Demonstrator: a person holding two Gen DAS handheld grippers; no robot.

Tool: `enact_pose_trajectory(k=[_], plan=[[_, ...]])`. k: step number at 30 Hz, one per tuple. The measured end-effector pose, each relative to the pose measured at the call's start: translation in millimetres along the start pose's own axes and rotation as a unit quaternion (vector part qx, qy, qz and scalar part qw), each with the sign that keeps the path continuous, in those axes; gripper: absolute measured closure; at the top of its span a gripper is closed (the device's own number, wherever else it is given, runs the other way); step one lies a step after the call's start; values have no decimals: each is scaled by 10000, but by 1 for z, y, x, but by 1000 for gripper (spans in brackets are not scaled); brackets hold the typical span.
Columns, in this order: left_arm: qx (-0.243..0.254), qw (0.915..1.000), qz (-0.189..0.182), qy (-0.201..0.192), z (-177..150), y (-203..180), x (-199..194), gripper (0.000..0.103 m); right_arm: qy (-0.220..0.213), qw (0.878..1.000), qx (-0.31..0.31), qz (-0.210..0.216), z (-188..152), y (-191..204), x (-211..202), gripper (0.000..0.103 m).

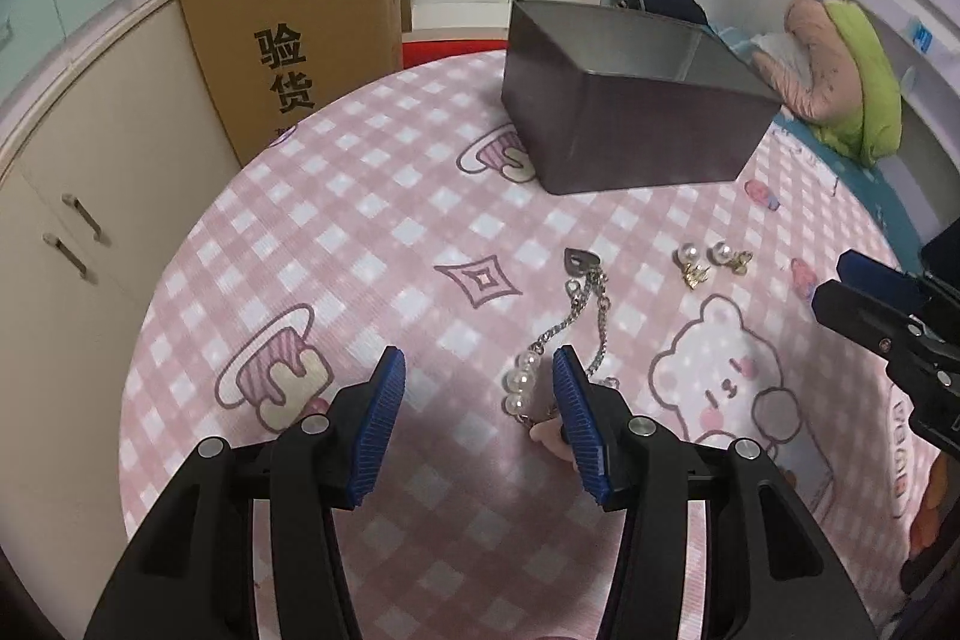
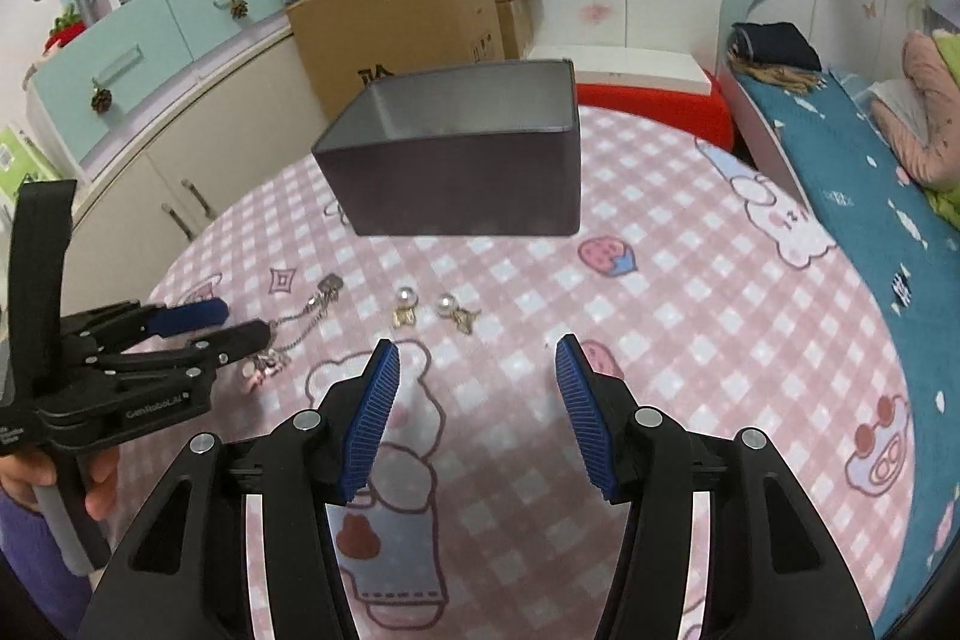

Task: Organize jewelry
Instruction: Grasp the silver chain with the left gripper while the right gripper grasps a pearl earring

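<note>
Left wrist view, risk entry: left gripper (image 1: pixel 477 370) hangs over the bracelet (image 1: pixel 564 334) with jaws apart and empty, its right pad at the chain's edge, so closing off-centre would likely catch one slack strand and drag or tangle the rest; right gripper (image 2: pixel 477 370), likewise apart and empty, sits short of the two pearl earrings (image 2: pixel 435 311), small enough to skid off ribbed pads. Materials: bracelet of fine silver links, round white pearls and a dark heart tag; earrings of glossy pearls on gold mounts; all lie loose on the soft pink checked cloth (image 1: pixel 360 220) near the open, rigid, matte grey box (image 1: pixel 624 112).
</note>
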State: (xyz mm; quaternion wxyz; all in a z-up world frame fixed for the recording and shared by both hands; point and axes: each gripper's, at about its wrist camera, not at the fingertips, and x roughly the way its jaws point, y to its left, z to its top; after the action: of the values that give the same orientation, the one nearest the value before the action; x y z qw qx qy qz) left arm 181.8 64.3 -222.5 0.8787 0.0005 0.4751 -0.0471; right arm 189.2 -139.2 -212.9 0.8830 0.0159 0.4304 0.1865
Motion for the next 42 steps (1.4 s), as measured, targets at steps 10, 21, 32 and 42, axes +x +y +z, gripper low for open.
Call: enact_pose_trajectory(k=[10, 21, 32, 42], plan=[[101, 9997, 191, -144, 4, 2, 2, 95, 115, 9999, 5, -33, 0, -2, 14, 49], [-278, 9977, -23, -614, 34, 29, -29, 95, 164, 9993, -255, -213, 7, 11, 37, 50], [-378, 9967, -312, -652, 46, 31, -31, 95, 218, 9969, -656, -382, 21, 20, 58, 78], [-243, 9943, -634, -821, 65, 17, -45, 95, 139, 9970, -752, -134, 26, 24, 47, 91]])
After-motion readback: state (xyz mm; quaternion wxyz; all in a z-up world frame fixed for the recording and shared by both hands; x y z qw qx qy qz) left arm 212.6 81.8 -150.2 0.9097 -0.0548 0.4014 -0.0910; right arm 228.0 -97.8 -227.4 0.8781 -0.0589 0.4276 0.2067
